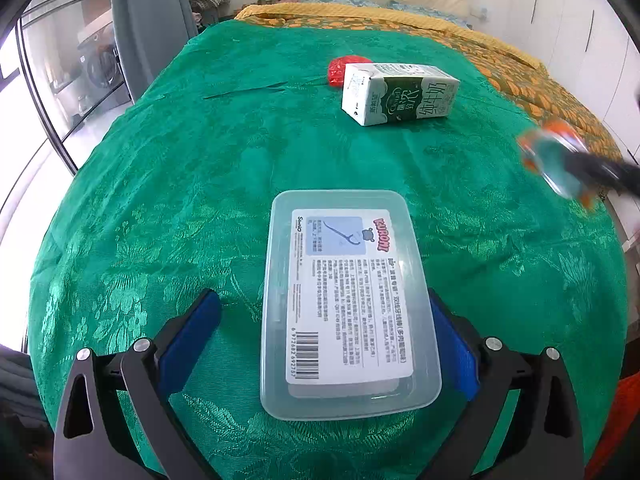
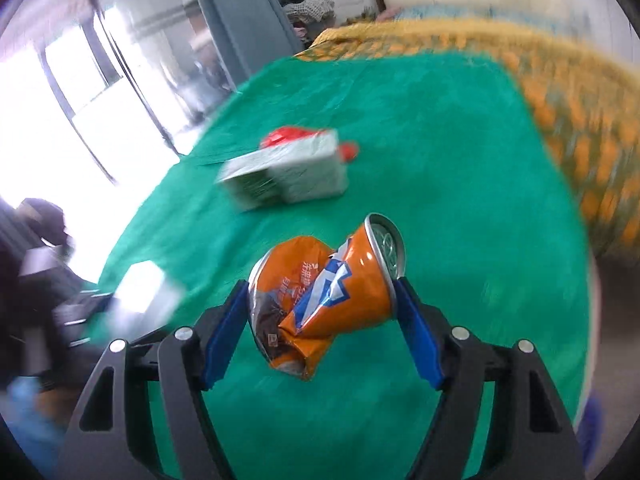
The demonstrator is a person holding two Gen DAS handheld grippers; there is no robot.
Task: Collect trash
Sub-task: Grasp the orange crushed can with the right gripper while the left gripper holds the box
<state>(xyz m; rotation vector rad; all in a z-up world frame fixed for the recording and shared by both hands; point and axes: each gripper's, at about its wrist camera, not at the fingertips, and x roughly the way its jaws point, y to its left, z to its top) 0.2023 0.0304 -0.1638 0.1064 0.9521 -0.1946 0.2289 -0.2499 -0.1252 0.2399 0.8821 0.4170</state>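
Because I want the trash to fall into something, I keep the clear plastic box (image 1: 348, 308) between the fingers of my left gripper (image 1: 324, 340), with its open side turned away from the camera, so its labelled bottom faces me. My left fingers are spread to both long sides of the box; the right pad (image 1: 454, 344) seems to touch the wall, but at the left pad (image 1: 192, 344) I see a small gap, so I judge the hold as loose or not complete.

My right gripper (image 2: 320, 320) pinches the crushed can (image 2: 320, 296) across its body, one blue pad on each side. I hold it lifted over the green cloth (image 2: 460, 160), I think in order to carry it toward the box, which stands to the left of my right fingers as a blurred white shape. The picture is blurred, so this hand is probably in motion.

The can is orange with a blue and white mark and a brown part near the bottom. It is bent in the middle and dented strongly; its silver top (image 2: 386, 246) with the opening points up and to the right, beyond my right fingertip.

Farther ahead of both grippers lies a milk carton (image 1: 400, 94) on its side, and just behind it something red (image 1: 340, 70), touching it or nearly. These are not yet collected.
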